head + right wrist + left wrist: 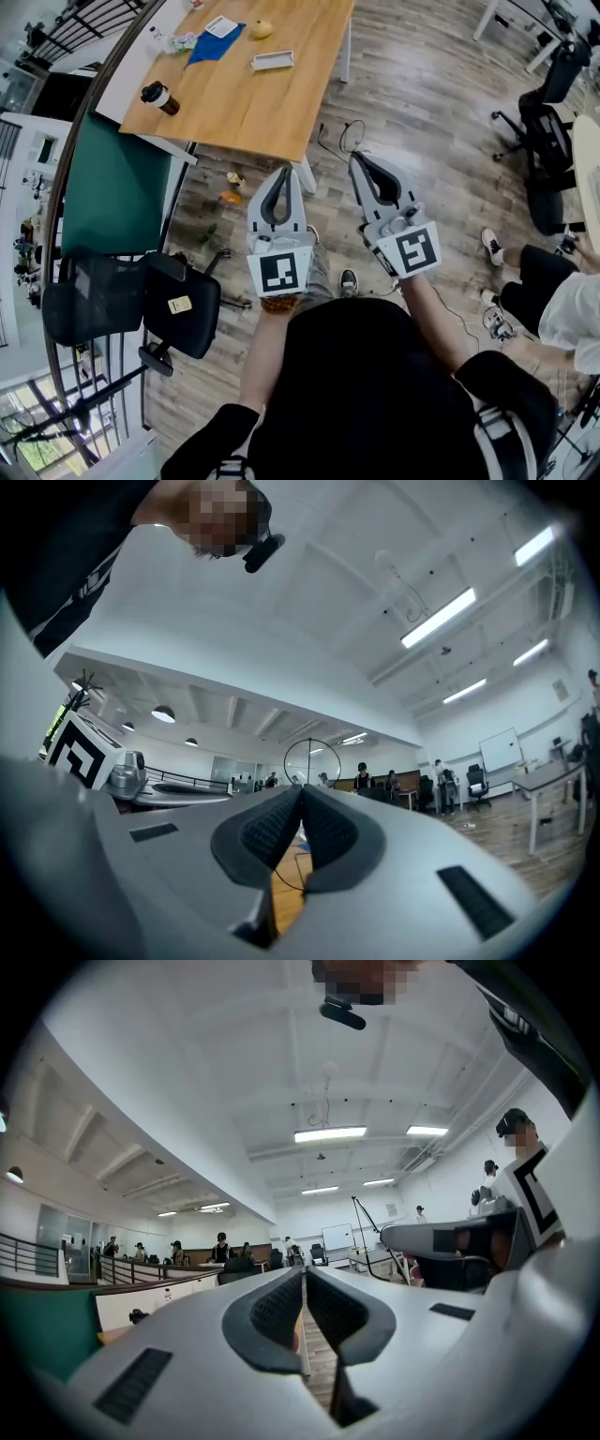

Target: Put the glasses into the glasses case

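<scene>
Glasses case (272, 61) is what we take the flat grey oblong on the wooden bench (272, 108) to be; it lies near the bench's far right side, alone, well apart from both of our grippers. Left of it we see a blue cloth (214, 44) with a white card (221, 26) on its upper end, and a yellow object (261, 28) just beside the cloth. The glasses we cannot pick out for certain: a small pale clutter (180, 41) at the cloth's left end is too small to tell. A lidded paper cup (159, 97) stands near the bench's left edge.

Our left gripper (279, 178) and right gripper (358, 161) are held side by side over the wooden floor (422, 112), short of the bench's near edge and pointing toward it. Each carries its marker cube (279, 272) at the rear.

Along the left gripper (305, 1283) we see the two dark ribbed pads meeting at the tips, the jaws pressed together with nothing between them. The right gripper (301, 794) shows the same: jaws closed tip to tip and empty.

A black office chair (131, 305) stands at our left beside a green partition (112, 192), and a seated person (562, 300) is at our right.
</scene>
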`<state>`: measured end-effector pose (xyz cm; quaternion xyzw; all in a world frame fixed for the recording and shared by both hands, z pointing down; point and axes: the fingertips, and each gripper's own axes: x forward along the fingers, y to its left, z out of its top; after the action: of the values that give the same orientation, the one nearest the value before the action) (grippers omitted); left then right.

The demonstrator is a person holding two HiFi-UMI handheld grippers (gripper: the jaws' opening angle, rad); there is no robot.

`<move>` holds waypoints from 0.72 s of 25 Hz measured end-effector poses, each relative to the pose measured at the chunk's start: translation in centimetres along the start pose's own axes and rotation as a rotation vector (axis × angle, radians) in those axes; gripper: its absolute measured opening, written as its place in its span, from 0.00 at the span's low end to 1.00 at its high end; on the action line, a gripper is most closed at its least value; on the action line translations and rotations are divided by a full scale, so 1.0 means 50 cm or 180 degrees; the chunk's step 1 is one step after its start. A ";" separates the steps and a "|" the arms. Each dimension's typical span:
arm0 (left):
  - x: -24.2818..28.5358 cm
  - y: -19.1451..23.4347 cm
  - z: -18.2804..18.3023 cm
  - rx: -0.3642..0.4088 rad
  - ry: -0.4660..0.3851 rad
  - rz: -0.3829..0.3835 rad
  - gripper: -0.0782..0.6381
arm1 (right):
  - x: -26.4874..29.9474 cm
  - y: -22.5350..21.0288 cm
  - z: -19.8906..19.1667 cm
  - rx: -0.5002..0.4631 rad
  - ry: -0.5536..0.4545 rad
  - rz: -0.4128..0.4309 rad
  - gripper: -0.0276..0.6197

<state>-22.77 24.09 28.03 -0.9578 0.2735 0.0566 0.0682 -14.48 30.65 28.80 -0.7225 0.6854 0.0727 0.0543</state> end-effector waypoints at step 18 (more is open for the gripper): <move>0.242 0.227 -0.082 -0.0242 -0.0017 -0.0216 0.15 | 0.295 -0.089 -0.054 -0.0153 0.0215 -0.0301 0.06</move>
<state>-18.27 7.64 29.18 -0.9682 0.2384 0.0672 0.0343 -9.22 15.90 28.69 -0.7572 0.6500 0.0621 0.0171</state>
